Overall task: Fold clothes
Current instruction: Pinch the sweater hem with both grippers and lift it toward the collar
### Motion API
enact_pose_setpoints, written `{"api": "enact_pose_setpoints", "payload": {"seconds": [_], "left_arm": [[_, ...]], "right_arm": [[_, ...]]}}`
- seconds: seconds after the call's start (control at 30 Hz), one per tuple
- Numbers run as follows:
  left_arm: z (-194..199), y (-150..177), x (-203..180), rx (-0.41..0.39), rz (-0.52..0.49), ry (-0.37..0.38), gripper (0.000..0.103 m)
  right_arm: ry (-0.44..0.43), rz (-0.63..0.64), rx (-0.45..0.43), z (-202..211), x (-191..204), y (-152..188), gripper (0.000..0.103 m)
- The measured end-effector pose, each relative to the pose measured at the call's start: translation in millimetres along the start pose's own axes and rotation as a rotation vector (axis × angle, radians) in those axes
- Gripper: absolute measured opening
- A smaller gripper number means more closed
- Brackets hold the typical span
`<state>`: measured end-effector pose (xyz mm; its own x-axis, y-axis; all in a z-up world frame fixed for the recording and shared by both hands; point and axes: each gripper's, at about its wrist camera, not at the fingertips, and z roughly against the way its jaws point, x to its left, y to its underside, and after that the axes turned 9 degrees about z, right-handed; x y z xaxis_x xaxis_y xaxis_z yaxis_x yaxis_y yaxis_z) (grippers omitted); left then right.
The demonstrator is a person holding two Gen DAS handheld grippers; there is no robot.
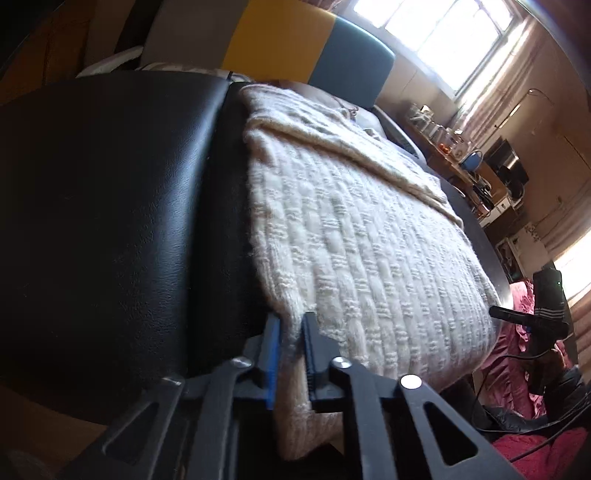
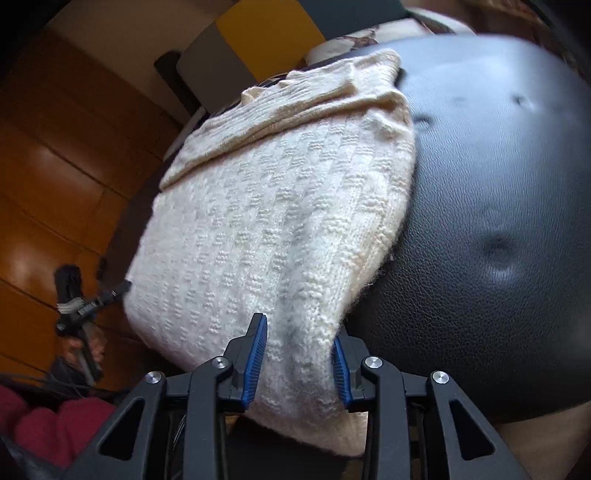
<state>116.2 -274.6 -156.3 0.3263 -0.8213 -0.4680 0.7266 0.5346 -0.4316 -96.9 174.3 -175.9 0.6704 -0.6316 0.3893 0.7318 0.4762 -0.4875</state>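
On the black leather seat [image 1: 110,206] lies the cream knit sweater [image 1: 354,236], folded into a flat block, with one narrower band of knit turned across its far end. The sweater's near edge hangs over the seat's near rim toward both cameras.

Left gripper [image 1: 291,332]: fingers [image 1: 272,354] narrow, blue pads pressed on a thin fold at the sweater's near left corner. That corner sits just beside the bare leather, which fills the left of this view.

Right gripper [image 2: 298,336]: fingers [image 2: 255,362] set at a moderate width, a thicker bunch of knit at the sweater's near right corner lying between them. Left pad touches the cloth; right pad sits at the cloth's edge, and contact there looks made. Bare leather runs to the right of the sweater in this view, dimpled in several spots.

Each gripper is also seen from the other's camera, at the sweater's far side edge, with a hand [image 2: 92,347] around the left gripper's handle.

Beyond the sweater's far end stands a headboard [image 1: 295,40] in grey, yellow and teal panels. Red cloth [image 1: 517,373] lies below the sweater's right edge in the left view. A lit window [image 1: 443,33] stands behind the headboard.
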Motion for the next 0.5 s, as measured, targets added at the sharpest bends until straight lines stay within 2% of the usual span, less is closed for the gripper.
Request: {"api": "enact_pose_setpoints", "payload": {"seconds": [0.07,0.1,0.13,0.17,0.2,0.3,0.33,0.37,0.4,0.43,0.47,0.5], "left_arm": [[-0.6,3.2,-9.4,-0.012,-0.037,-0.038,0.007],[-0.1,4.2,-14.0,-0.023,-0.056,-0.053,0.006],[0.6,4.7,-17.9,-0.031,-0.068,-0.065,0.006],[1.6,4.5,-19.7,-0.04,-0.071,-0.068,0.006],[2.6,4.2,-21.4,-0.049,-0.074,-0.071,0.006],[0.0,4.7,-20.5,-0.049,-0.076,-0.082,0.005],[-1.7,5.4,-20.7,-0.04,-0.086,-0.087,0.005],[-2.3,6.0,-21.8,-0.038,-0.104,-0.096,0.006],[-2.1,6.7,-22.7,-0.043,-0.109,-0.103,0.006],[-2.9,7.3,-23.8,-0.046,-0.116,-0.111,0.007],[-3.8,7.9,-24.9,-0.049,-0.123,-0.12,0.008],[-4.7,8.5,-26.0,-0.053,-0.13,-0.13,0.009]], "right_arm": [[0.052,0.059,0.029,-2.8,10.5,-2.3,0.035],[0.066,0.075,0.043,-5.1,14.4,-3.9,0.04],[0.08,0.091,0.056,-7.4,18.3,-5.4,0.045],[0.076,0.103,0.067,-9.7,21.7,-7.0,0.058],[0.069,0.106,0.075,-12.1,24.3,-8.4,0.065],[0.117,0.108,0.09,-18.2,31.8,-11.3,0.066],[0.145,0.114,0.087,-18.7,35.0,-10.0,0.063],[0.171,0.113,0.079,-17.3,35.8,-8.7,0.048],[0.195,0.107,0.069,-14.8,35.3,-7.4,0.038],[0.218,0.101,0.059,-12.3,34.7,-6.0,0.034],[0.222,0.081,0.047,-10.1,31.5,-5.1,0.024],[0.214,0.052,0.036,-8.1,26.7,-4.4,0.018]]}}
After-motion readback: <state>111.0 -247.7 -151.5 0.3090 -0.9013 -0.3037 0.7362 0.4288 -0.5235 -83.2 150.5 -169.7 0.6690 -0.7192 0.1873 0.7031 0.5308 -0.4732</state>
